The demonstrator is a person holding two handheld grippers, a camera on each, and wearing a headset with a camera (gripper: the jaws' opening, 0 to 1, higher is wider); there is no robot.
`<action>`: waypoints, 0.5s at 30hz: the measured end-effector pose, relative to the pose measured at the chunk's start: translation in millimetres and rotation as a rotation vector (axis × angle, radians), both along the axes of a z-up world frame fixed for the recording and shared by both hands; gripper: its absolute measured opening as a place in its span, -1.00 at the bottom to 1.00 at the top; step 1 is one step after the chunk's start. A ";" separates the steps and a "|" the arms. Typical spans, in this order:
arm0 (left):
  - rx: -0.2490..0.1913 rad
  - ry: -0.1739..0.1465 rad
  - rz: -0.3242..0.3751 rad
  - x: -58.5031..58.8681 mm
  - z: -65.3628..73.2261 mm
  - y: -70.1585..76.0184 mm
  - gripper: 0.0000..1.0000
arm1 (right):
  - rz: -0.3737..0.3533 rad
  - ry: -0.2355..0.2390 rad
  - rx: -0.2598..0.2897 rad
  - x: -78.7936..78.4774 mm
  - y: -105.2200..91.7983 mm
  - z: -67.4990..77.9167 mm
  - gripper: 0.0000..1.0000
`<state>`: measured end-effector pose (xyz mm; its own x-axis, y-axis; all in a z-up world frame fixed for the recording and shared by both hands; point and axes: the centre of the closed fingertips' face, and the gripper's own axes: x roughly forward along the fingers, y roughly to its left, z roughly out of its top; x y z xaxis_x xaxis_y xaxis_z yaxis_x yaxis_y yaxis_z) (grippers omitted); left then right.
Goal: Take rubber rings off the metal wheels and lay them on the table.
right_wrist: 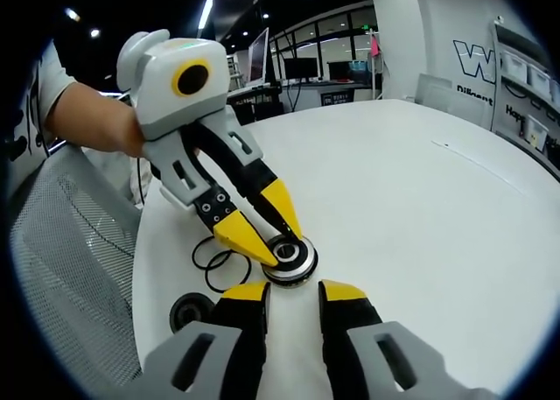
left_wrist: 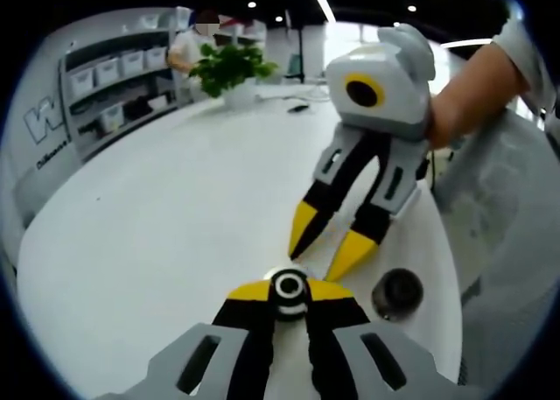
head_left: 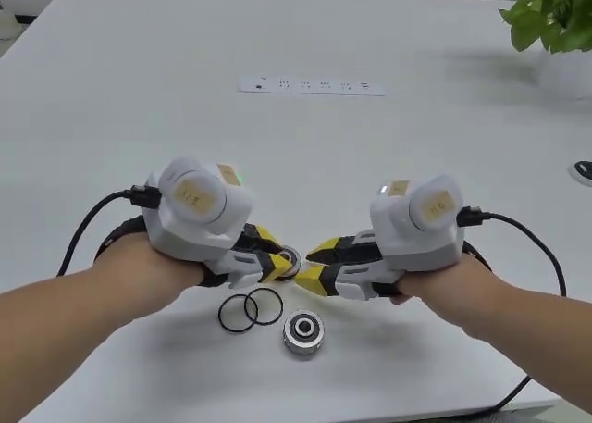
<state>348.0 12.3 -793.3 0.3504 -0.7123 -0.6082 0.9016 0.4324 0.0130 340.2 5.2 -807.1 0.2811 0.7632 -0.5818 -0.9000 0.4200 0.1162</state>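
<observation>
The left claw (left_wrist: 290,288) pinches a wheel (right_wrist: 290,256) at its very tips, just above the counter (head_left: 370,164). The right claw (right_wrist: 295,292) is spread, its tips just beside the wheel's dark edge and not touching it. The hold looks shallow, so a pull on the rubber could twist the wheel out of the pinch and send it rolling toward the near edge. The right tips could also close on metal rather than rubber and skid off, or a stretched ring could snap free and fly. Two loose rings (head_left: 252,309) lie overlapped on the counter just near and left of the claws, with a second wheel (head_left: 303,331) to their right; a dropped wheel could knock either. As for writing, a large "W" on the wall (right_wrist: 477,60) reads clearly, with what looks like "Diligent" beneath. The marks on the far strip (head_left: 310,86) are too small to read.
</observation>
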 end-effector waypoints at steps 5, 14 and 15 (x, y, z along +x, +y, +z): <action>-0.002 -0.001 0.004 -0.9 0.6 -0.5 -0.73 | 0.009 -0.004 0.000 -1.5 1.7 -1.0 -0.52; -0.002 -0.003 0.006 -2.9 1.1 -0.9 -0.73 | 0.008 -0.031 -0.005 0.0 8.9 -2.2 -0.48; -0.002 -0.003 0.007 -3.0 1.2 -1.0 -0.73 | 0.007 -0.035 -0.005 0.6 9.8 -2.2 -0.47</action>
